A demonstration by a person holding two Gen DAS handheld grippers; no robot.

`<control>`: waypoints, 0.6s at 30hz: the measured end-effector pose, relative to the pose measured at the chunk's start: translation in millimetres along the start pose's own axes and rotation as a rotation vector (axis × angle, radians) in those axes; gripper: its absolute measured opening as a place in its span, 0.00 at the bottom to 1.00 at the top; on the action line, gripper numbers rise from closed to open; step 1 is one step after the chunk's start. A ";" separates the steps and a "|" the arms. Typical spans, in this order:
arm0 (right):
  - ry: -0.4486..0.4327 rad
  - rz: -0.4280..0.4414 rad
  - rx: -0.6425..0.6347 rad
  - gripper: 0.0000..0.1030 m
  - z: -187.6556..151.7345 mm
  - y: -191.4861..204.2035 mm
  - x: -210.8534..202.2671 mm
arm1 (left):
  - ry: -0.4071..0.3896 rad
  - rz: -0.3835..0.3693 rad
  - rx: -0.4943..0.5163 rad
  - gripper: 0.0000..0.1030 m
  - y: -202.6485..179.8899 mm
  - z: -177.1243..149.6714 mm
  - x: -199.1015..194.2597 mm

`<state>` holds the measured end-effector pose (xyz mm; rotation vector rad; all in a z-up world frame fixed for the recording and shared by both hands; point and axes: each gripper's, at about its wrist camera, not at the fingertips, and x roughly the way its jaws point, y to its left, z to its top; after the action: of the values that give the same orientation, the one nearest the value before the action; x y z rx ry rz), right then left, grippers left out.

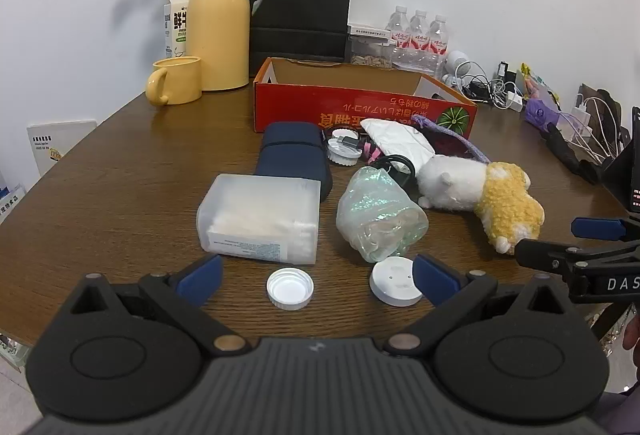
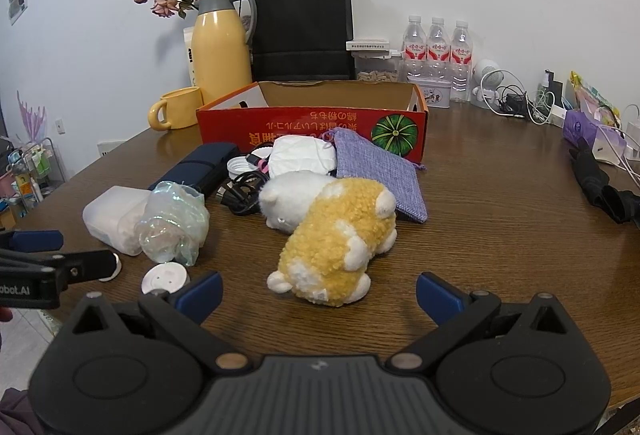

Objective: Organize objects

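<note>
Both grippers idle over the near edge of the counter [image 1: 120,163], nothing between the pads.

Left gripper [image 1: 316,275]: jaws at full width, lower centre of its frame. Between the fingers lie a white bottle cap [image 1: 290,287] and, touching the right pad, a white round lid [image 1: 395,282]. Just above: the translucent cotton swab box [image 1: 262,219] and a crumpled clear plastic bag [image 1: 380,215]. A navy case [image 1: 294,159] lies behind the box.

Right gripper [image 2: 318,295]: jaws wide too. The yellow-and-white plush toy [image 2: 340,247] sits just above the gap at frame centre, not touched. A purple pouch [image 2: 376,171] and a white mask [image 2: 304,155] lie behind it; black cable [image 2: 240,195] to its left.

The red cardboard box [image 2: 312,127] stands open at upper centre in both views, looks empty. Yellow mug [image 2: 176,109] and thermos [image 2: 222,51] upper left.
</note>
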<state>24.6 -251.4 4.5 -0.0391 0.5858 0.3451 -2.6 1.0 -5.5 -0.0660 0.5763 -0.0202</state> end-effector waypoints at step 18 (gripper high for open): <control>0.001 -0.006 0.007 1.00 -4.2 -3.8 5.1 | 0.011 0.003 -0.008 1.00 0.1 3.6 1.2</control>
<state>27.6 -254.0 -2.1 -0.0347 0.5881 0.3375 0.3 1.2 -3.1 -0.0726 0.5874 -0.0153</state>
